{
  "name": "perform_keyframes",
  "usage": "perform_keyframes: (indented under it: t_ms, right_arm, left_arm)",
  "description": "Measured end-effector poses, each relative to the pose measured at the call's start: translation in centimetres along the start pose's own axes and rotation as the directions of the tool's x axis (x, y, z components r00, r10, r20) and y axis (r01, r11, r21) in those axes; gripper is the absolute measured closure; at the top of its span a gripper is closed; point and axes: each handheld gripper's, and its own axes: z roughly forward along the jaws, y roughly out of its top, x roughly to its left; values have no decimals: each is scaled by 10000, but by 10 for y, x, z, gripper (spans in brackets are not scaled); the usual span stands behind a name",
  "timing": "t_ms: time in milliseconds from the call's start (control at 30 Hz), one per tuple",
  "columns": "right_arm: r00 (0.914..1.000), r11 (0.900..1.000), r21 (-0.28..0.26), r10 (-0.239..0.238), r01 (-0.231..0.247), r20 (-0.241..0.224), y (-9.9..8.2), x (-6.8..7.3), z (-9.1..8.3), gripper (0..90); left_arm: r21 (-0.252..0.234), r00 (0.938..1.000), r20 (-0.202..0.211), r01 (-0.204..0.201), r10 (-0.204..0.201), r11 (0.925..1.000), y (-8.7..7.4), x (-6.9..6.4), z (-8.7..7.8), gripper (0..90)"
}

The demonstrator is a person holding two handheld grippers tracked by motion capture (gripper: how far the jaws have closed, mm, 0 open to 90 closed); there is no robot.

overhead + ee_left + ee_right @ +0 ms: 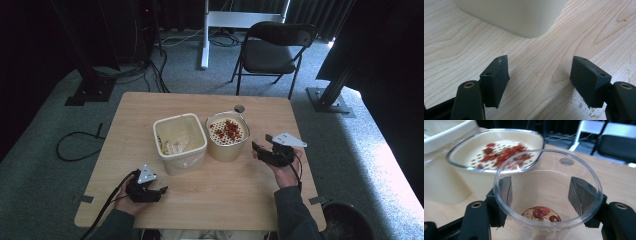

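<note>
From the high view, the wooden bench [210,200] carries two cream containers at the centre of the frame: a square tub [180,142] on the left and, touching it, a strainer bowl [228,136] scattered with red pieces. The right gripper [260,150] sits just right of that bowl, while the left gripper [159,192] rests low at lower left, near the tub.

Over to the left gripper view: jaws parted, nothing between them, only bare wood, with the tub's rounded corner [529,22] at the top of the frame.

Now the right gripper view: a clear plastic cup [547,195] is clamped between the jaws, a few red bits lying at its bottom (nearly emptied, by the look of it). That cup looks light, thin-walled and slick; I'd judge a hard squeeze would buckle it, so a gentle hold on its side walls below the rim suits best.
</note>
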Motion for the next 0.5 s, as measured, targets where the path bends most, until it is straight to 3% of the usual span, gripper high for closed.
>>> perform_keyframes:
  t_ms: [200,500]
  right_arm:
    - [9983,9993,-270,-226,240,537,15,-6,4,357]
    - [9939,9974,-426,-543,586,956,40,-12,15,357]
  left_arm:
    - [20,10000,29,48,-48,10000,0,1,1,319]
    - [-5,9999,71,135,-135,9999,-1,3,1,318]
